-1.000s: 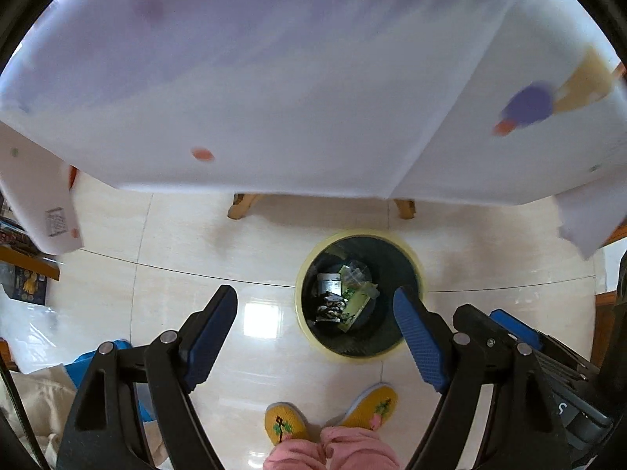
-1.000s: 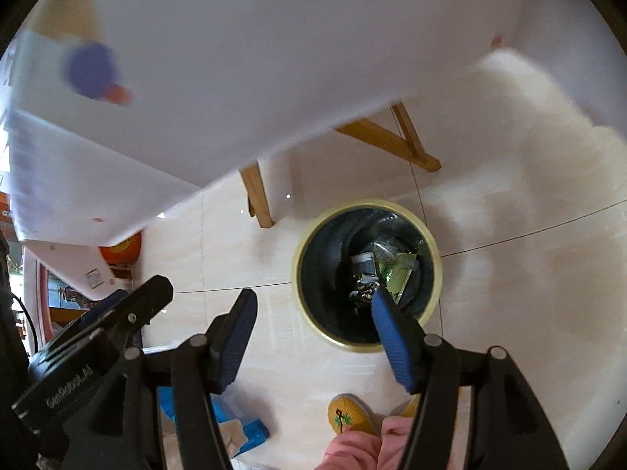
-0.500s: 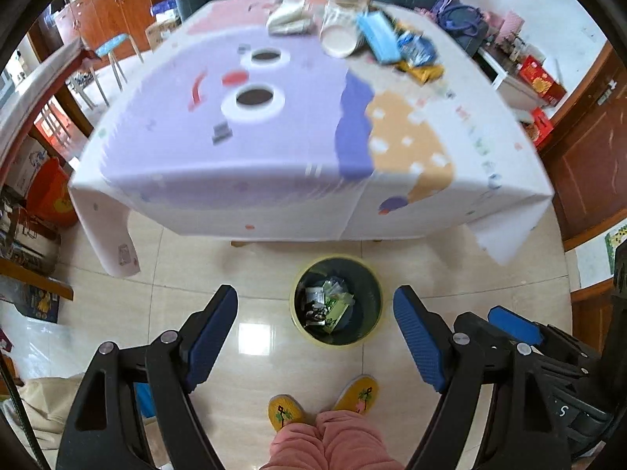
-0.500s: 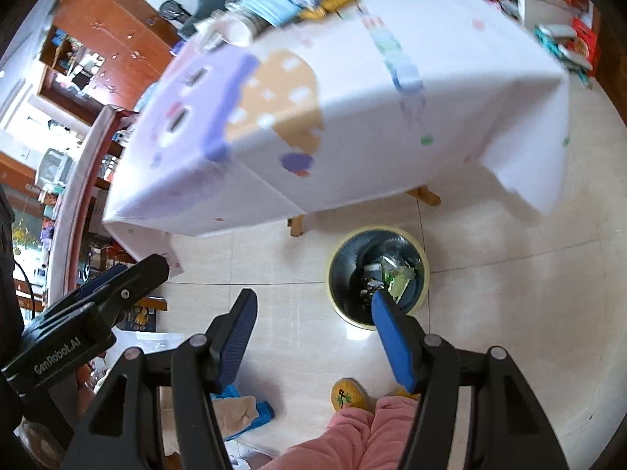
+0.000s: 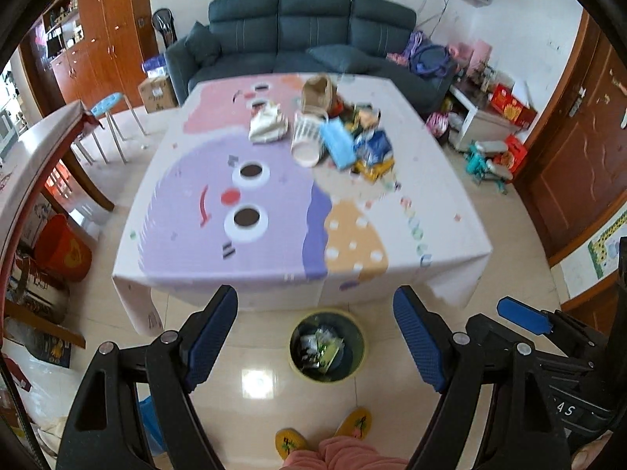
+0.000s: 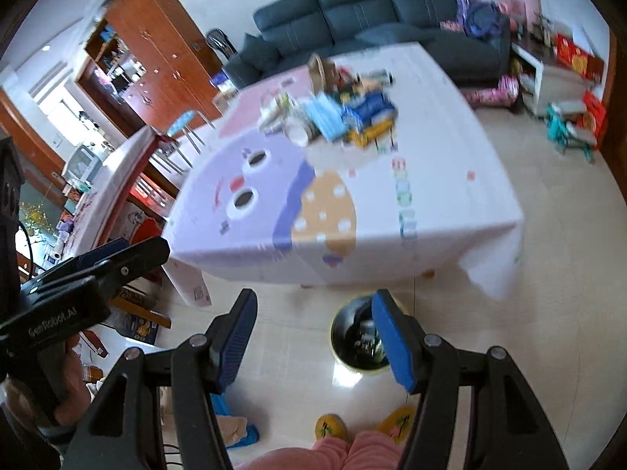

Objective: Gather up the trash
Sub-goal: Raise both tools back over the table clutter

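A yellow-rimmed dark trash bin [image 5: 327, 348] [image 6: 354, 342] with wrappers in it stands on the tiled floor in front of the table. On the far part of the table's patterned cloth [image 5: 274, 203] [image 6: 345, 196] lies a pile of trash [image 5: 341, 133] [image 6: 341, 113]: a white basket-like container, a blue packet, crumpled paper, snack wrappers, a brown bag. My left gripper [image 5: 315, 331] is open and empty, high above the bin. My right gripper [image 6: 315, 331] is open and empty too; its right finger covers part of the bin. The left gripper's body [image 6: 78, 286] shows at the right wrist view's left edge.
A person's pink trousers and yellow slippers [image 5: 325, 434] are just below the bin. A dark sofa [image 5: 309, 27] stands behind the table, a blue stool [image 5: 107, 102] and a second table to the left, wooden cabinets at the back left, toys and boxes at the right.
Both grippers rose from just above the bin, below the table's edge, to well above the tabletop. The bin shrank in view and the trash pile and room came into sight. Jaws unchanged.
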